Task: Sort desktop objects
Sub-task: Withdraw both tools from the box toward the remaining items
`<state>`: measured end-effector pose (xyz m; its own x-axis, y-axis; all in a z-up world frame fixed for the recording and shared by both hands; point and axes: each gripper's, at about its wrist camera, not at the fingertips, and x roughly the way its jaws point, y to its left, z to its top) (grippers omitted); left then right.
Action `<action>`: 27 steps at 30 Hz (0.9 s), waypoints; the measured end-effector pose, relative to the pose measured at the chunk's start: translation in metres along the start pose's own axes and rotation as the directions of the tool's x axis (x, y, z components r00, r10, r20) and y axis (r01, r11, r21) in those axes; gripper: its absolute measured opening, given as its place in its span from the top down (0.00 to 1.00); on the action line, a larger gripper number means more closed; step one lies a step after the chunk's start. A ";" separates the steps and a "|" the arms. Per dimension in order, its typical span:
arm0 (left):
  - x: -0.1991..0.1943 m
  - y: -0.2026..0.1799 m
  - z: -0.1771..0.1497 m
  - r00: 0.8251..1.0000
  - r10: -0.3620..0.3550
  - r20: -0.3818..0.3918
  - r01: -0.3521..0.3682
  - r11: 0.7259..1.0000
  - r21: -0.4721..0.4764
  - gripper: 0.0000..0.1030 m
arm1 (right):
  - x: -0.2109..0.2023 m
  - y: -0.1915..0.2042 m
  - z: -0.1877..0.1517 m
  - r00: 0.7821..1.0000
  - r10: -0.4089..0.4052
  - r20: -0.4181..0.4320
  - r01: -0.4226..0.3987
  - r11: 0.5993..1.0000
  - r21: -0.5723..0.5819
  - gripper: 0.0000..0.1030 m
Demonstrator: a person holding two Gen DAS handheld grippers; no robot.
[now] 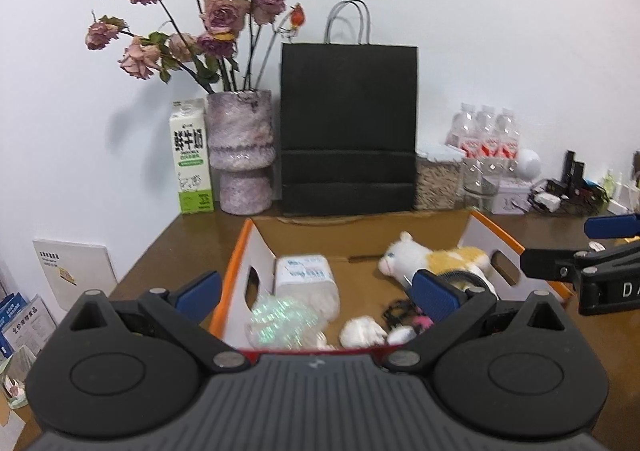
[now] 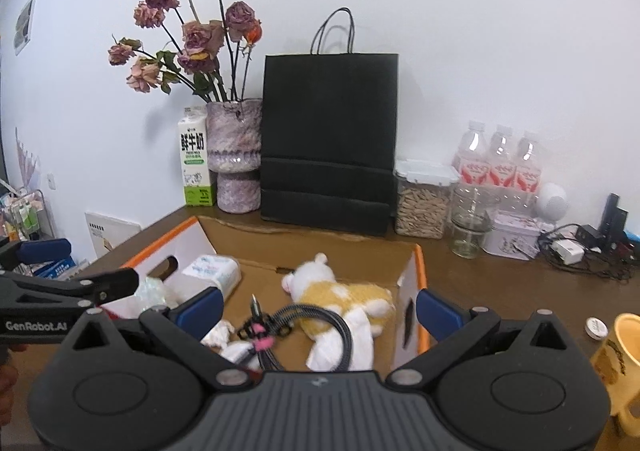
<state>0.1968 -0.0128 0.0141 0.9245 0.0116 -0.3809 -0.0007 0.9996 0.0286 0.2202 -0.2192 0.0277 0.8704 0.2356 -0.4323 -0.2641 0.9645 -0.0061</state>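
An open cardboard box (image 1: 360, 235) (image 2: 304, 247) with orange edges sits on the brown desk. Inside lie a white-and-yellow plush cat (image 1: 432, 257) (image 2: 344, 299), a white tissue pack (image 1: 304, 273) (image 2: 212, 269), an iridescent plastic wrap (image 1: 280, 321), crumpled white paper (image 1: 362, 331) (image 2: 218, 333) and a braided black cable with pink ties (image 2: 304, 315). My left gripper (image 1: 316, 291) hovers open over the box's near side, holding nothing. My right gripper (image 2: 318, 309) is open above the box's right part, empty. Each gripper shows at the edge of the other's view.
Along the wall stand a milk carton (image 1: 191, 159), a vase of dried roses (image 1: 242, 155), a black paper bag (image 1: 348, 131), a seed jar (image 2: 422, 199), a glass jar (image 2: 470, 223), water bottles (image 2: 498, 159) and a tin (image 2: 510, 237). A yellow mug (image 2: 618, 363) and a small lid (image 2: 596, 327) sit right.
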 end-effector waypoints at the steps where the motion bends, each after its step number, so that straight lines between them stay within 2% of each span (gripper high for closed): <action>1: -0.002 -0.002 -0.002 1.000 -0.004 -0.005 0.004 1.000 0.007 0.00 | -0.003 -0.003 -0.004 1.000 -0.007 -0.004 0.007 1.000 0.000 0.00; 14: -0.028 -0.037 -0.046 0.990 -0.117 -0.077 0.123 0.990 0.071 0.00 | -0.028 -0.028 -0.063 0.993 -0.045 -0.112 0.047 0.999 0.016 0.00; 20: -0.031 -0.048 -0.064 0.981 -0.156 -0.117 0.167 0.981 0.094 0.17 | -0.030 -0.036 -0.092 0.985 -0.052 -0.163 0.056 0.998 0.024 0.02; 25: -0.028 -0.056 -0.074 0.965 -0.200 -0.169 0.219 0.971 0.101 0.41 | -0.031 -0.046 -0.108 0.979 -0.062 -0.196 0.071 0.997 0.041 0.12; 27: -0.029 -0.060 -0.077 0.960 -0.214 -0.179 0.236 0.966 0.109 0.45 | -0.032 -0.048 -0.111 0.977 -0.061 -0.204 0.072 0.996 0.044 0.16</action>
<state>0.1412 -0.0710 -0.0476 0.8196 -0.1983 -0.5376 0.2589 0.9651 0.0387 0.1592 -0.2866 -0.0581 0.7818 0.1469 -0.6059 -0.1824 0.9832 0.0031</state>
